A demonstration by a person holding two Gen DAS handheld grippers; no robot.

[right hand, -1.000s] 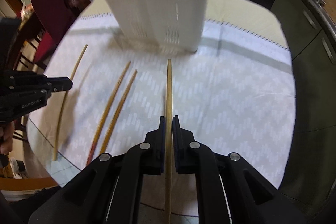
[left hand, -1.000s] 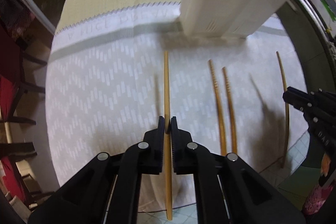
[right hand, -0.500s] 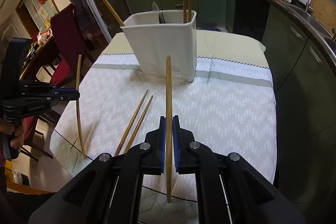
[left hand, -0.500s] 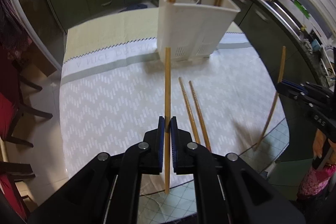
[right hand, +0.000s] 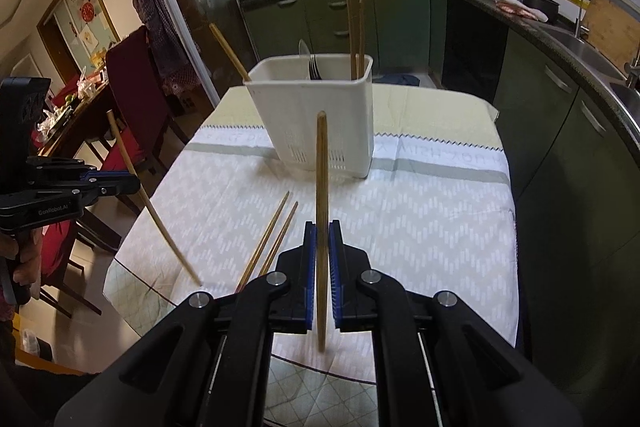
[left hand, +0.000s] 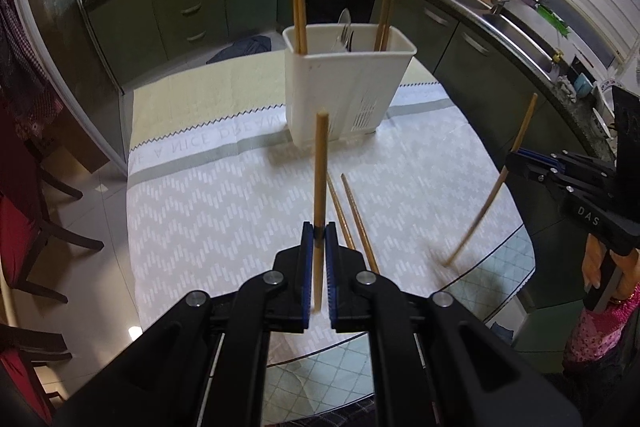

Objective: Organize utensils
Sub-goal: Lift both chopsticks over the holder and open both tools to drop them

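Note:
My left gripper (left hand: 319, 229) is shut on a wooden chopstick (left hand: 320, 171) and holds it upright above the table. My right gripper (right hand: 322, 227) is shut on another chopstick (right hand: 321, 179), also upright. Each gripper shows in the other's view, the right gripper (left hand: 510, 161) at the right edge and the left gripper (right hand: 136, 183) at the left edge. A white utensil caddy (left hand: 344, 83) stands at the far side of the table and holds chopsticks and cutlery; it also shows in the right wrist view (right hand: 316, 123). Two chopsticks (left hand: 352, 219) lie on the cloth, also seen from the right wrist (right hand: 272, 239).
A white patterned tablecloth (left hand: 220, 211) covers the glass table. Red chairs (right hand: 136, 87) stand to the left. Green kitchen cabinets (left hand: 200, 7) and a sink counter (left hand: 500, 11) run behind and to the right.
Both grippers have lifted their chopsticks off the cloth and pulled back and up from the table. The caddy looks farther away now.

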